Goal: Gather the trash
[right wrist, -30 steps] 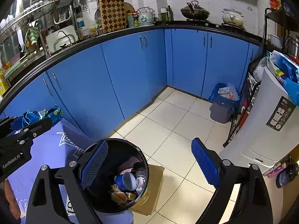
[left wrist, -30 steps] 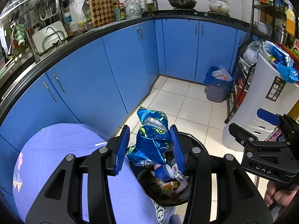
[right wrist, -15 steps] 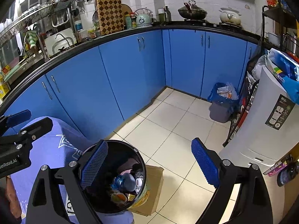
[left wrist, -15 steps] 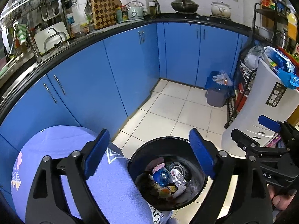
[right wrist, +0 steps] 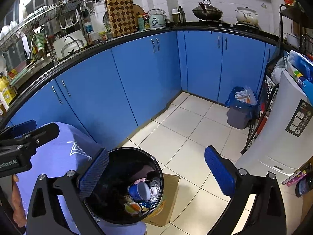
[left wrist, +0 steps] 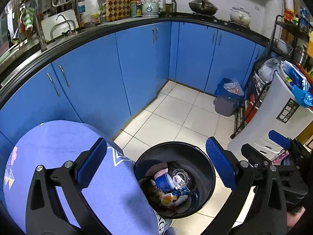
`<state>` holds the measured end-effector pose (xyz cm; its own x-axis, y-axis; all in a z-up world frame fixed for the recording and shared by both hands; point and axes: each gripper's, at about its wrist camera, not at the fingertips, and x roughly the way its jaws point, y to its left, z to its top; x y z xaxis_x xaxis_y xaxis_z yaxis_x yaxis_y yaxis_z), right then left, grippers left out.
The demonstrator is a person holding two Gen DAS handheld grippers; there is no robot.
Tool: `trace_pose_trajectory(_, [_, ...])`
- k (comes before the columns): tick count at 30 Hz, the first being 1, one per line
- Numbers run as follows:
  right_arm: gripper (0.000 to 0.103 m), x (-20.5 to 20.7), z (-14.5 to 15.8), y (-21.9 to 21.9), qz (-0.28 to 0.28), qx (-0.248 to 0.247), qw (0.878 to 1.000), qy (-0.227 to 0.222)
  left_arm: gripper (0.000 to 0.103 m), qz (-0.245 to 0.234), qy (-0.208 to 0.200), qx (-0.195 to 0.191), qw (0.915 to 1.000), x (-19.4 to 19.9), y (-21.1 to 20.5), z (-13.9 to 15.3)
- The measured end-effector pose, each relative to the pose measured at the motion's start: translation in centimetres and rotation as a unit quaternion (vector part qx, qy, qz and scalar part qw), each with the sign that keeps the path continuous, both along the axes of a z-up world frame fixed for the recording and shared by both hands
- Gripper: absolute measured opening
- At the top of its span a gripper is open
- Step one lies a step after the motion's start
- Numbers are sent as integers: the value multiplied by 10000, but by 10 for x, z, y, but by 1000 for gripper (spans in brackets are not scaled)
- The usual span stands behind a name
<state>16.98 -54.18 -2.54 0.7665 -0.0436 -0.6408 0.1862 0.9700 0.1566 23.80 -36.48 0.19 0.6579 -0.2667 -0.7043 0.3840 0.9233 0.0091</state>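
Note:
A black round bin [left wrist: 174, 143] stands on the floor beside a table with a purple cloth [left wrist: 58, 146]. Trash lies inside it: a blue cup [left wrist: 163, 182], a crumpled blue foil wrapper [left wrist: 179, 192] and small packets. My left gripper [left wrist: 156, 145] hangs over the bin, its jaws opening wide with nothing between them. My right gripper [right wrist: 156, 152] hovers beside the bin [right wrist: 137, 149], its jaws also opening and empty. The blue cup [right wrist: 139, 191] shows in the right wrist view too. Each gripper appears at the edge of the other's view.
A cardboard box [right wrist: 170, 195] sits under the black bin. Blue cabinets [left wrist: 137, 68] curve along the back. A grey bin with a blue liner [left wrist: 227, 98] stands in the corner, next to a wire rack [left wrist: 254, 90] and a white appliance [left wrist: 273, 117].
My left gripper held the blue foil wrapper over the bin, then opened and the wrapper dropped in. The right gripper stayed in place.

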Motion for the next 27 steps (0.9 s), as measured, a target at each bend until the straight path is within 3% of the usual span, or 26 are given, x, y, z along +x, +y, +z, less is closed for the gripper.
trace_pose_trajectory(17, [96, -10, 5, -3, -144, 90, 9998, -42, 99, -122, -216, 92, 9996, -16, 1, 8])
trace_pose_trajectory(27, [96, -15, 10, -3, -146, 77, 9998, -114, 99, -274, -130, 92, 9995, -25, 1, 6])
